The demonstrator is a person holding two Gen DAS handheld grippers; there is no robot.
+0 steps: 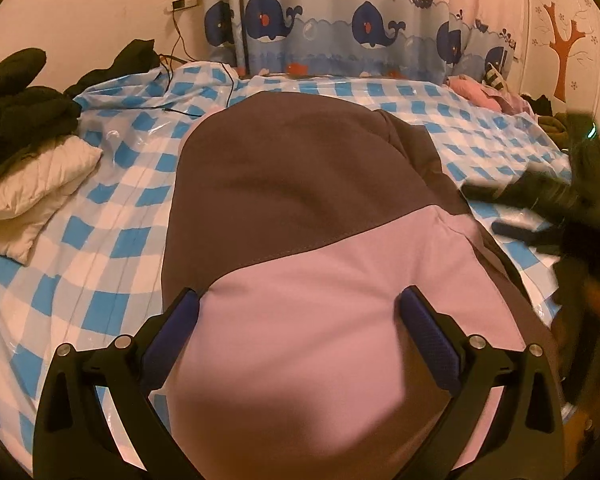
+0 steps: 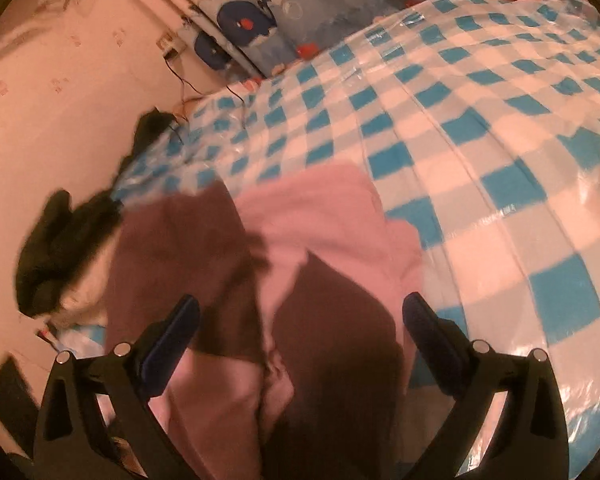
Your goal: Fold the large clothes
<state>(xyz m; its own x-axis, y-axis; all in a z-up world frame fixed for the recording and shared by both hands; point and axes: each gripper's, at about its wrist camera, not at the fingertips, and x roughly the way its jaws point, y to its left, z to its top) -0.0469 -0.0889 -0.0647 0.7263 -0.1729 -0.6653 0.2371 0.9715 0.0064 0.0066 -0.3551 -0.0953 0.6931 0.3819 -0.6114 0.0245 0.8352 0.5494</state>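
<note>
Soft brown-and-lilac garment (image 1: 300, 240) lies centre frame on checked plastic sheet (image 1: 112, 184)
Light, floppy, thick-ish; left gripper (image 1: 300, 300) & right gripper (image 2: 300, 308) both spread, holding nothing; best pinch hem/corner edges, not mid-panel

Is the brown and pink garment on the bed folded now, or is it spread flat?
Folded, at least partly: the brown and pink garment lies as a compact bundle with overlapping layers on the checked sheet.
</note>
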